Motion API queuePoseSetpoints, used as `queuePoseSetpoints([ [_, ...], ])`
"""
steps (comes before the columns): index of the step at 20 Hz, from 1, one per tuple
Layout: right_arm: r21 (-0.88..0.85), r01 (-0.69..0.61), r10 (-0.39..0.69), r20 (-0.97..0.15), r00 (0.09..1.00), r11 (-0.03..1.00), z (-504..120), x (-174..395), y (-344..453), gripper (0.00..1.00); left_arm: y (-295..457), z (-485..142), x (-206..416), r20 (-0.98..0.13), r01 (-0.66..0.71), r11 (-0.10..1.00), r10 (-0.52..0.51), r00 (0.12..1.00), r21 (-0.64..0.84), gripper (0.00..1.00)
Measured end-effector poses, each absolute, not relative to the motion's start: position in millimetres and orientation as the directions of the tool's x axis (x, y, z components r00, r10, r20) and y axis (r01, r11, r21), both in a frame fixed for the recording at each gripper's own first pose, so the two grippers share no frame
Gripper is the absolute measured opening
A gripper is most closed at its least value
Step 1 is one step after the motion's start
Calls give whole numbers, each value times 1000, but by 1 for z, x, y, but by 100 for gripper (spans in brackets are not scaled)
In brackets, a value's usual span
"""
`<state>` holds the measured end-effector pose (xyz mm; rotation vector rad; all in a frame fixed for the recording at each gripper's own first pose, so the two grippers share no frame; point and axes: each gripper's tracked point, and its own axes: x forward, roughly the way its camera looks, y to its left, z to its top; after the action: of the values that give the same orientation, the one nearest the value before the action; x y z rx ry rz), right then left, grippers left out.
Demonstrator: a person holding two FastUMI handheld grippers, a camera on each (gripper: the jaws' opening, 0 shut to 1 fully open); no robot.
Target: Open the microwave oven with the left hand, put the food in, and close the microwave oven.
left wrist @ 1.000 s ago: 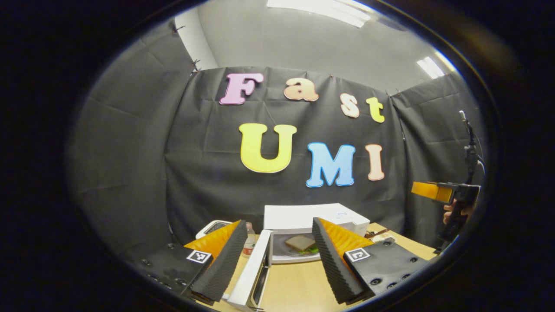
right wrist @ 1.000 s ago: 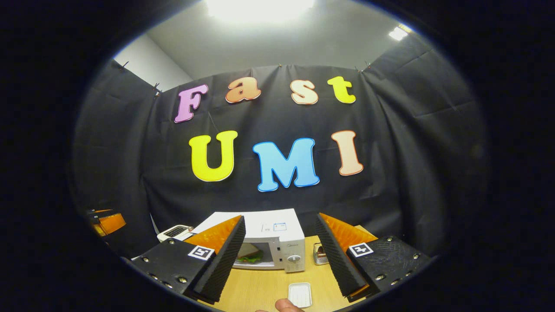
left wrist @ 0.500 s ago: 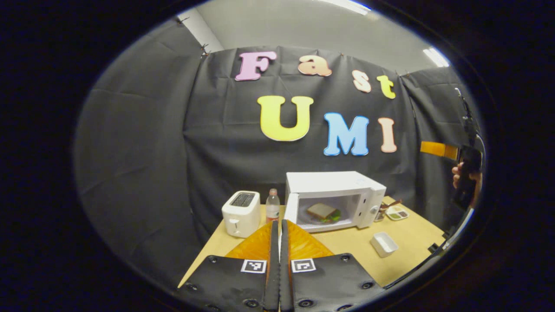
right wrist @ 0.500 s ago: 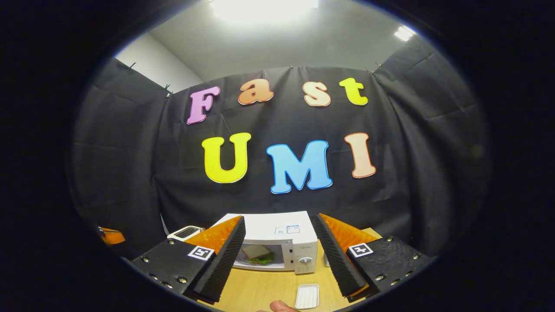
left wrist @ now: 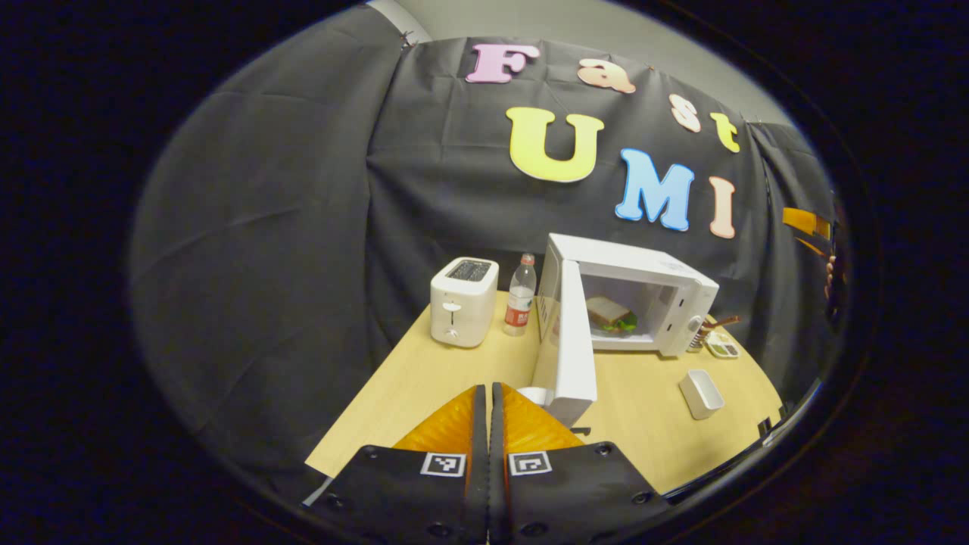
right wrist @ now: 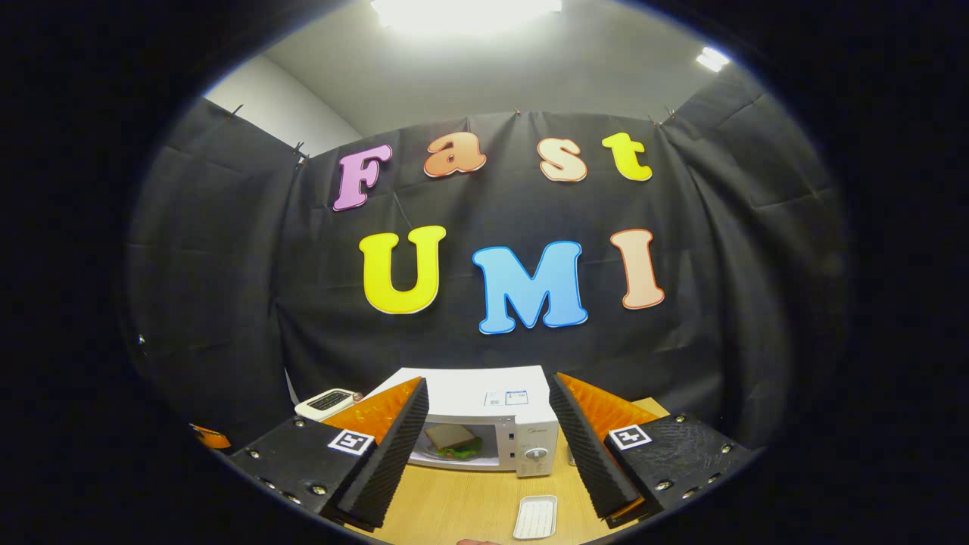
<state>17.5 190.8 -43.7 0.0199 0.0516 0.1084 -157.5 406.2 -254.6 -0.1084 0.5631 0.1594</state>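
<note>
Standing open on the desk point(left wrist: 424, 378), the microwave point(left wrist: 651, 284) holds a sandwich point(left wrist: 608, 312) inside, its door point(left wrist: 571, 341) swung wide. The left gripper point(left wrist: 488, 409) hangs clenched and empty just before the door's edge. The right gripper point(right wrist: 484, 446) hovers released, well short of the microwave, near a white tray point(right wrist: 536, 517).

Each gripper is built alike. The left gripper point(left wrist: 488, 397) has two wedge-shaped fingers on flat black plates, each plate studded with round screws and carrying a small white square tag printed with a black block pattern. The right gripper point(right wrist: 488, 446) has the same plates, screws and tags, and the inner faces of its fingers point(right wrist: 394, 446) are finely ribbed, like saw-toothed foam. A hand point(left wrist: 831, 266) at the far edge is too small to describe, probably bare.
</note>
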Motion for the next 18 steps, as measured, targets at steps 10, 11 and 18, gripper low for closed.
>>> queuePoseSetpoints([
  [10,18,-58,59,-85,995,998,-51,25,156,97,357,-252,-143,-538,-110,994,76,839,-30,7],
  [11,20,-59,60,-90,994,998,-53,26,155,96,349,-252,-145,-539,-111,993,72,839,-40,7],
  [18,9,-73,73,-100,992,997,-56,37,135,97,264,-258,-139,-552,-3,996,-44,833,-85,7],
])
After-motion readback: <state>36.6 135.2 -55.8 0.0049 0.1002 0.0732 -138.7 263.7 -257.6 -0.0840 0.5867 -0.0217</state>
